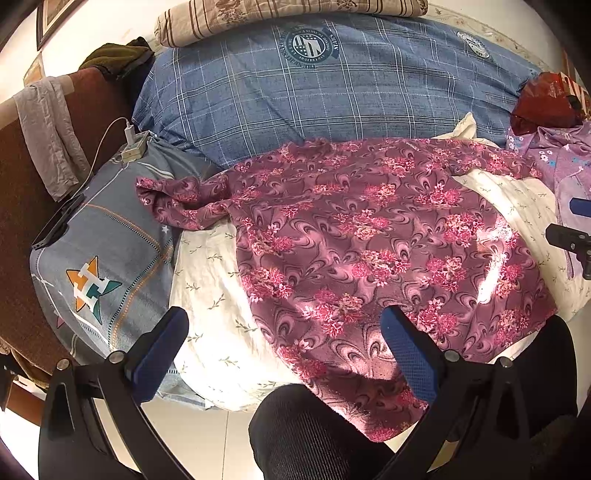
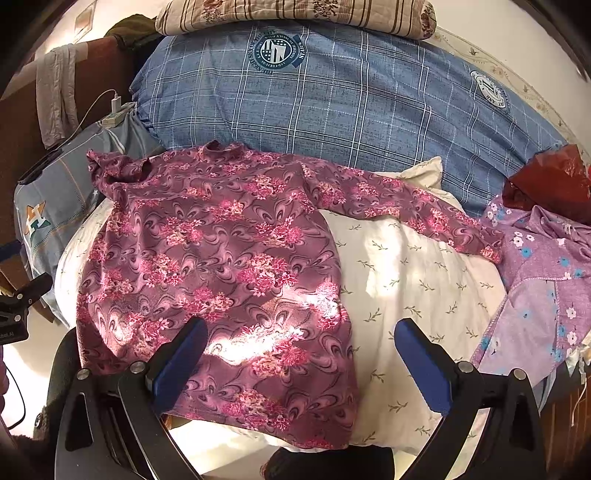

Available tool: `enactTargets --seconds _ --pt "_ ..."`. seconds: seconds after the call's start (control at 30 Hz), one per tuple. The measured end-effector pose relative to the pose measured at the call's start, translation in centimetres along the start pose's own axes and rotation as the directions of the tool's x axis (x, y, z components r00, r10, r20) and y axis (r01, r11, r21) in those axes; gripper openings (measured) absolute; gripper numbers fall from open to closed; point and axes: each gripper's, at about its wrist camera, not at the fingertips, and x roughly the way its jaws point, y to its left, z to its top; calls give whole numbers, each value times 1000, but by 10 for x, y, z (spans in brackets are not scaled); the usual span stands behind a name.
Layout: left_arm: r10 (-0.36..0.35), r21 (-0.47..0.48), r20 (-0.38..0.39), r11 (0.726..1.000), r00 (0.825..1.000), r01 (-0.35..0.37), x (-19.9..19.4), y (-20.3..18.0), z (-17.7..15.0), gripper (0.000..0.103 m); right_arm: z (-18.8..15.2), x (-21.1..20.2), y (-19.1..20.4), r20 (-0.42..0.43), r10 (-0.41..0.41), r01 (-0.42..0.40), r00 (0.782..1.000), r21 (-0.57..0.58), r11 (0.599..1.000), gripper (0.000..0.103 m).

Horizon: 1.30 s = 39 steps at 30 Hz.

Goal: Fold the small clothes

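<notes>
A maroon long-sleeved top with pink flowers (image 1: 369,251) lies spread flat on a white leaf-print sheet (image 1: 210,280), hem toward me, hanging over the bed edge. It also shows in the right wrist view (image 2: 207,266), its right sleeve (image 2: 413,210) stretched out sideways. My left gripper (image 1: 284,332) is open above the hem's left side, holding nothing. My right gripper (image 2: 299,343) is open above the hem's right side, holding nothing. The right gripper's tip also shows at the left wrist view's right edge (image 1: 570,236).
A blue plaid quilt (image 1: 332,92) lies behind the top, a striped folded blanket (image 1: 288,18) on it. A grey pillow (image 1: 99,251) with a phone (image 1: 55,221) and charger (image 1: 133,144) lies left. A purple floral garment (image 2: 546,273) and red bag (image 2: 550,177) lie right. My dark-trousered knee (image 1: 314,432) is below.
</notes>
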Motion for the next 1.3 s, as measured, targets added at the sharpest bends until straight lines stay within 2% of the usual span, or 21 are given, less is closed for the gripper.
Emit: enactTargets --seconds 0.83,1.3 --pt "-9 -19 -11 1000 1000 9 10 6 13 103 5 13 -6 -27 -15 15 1000 -6 1000 101" --pt "-23 -16 -79 1000 997 22 43 -3 24 103 -1 41 -22 -66 18 -16 998 37 999 101"
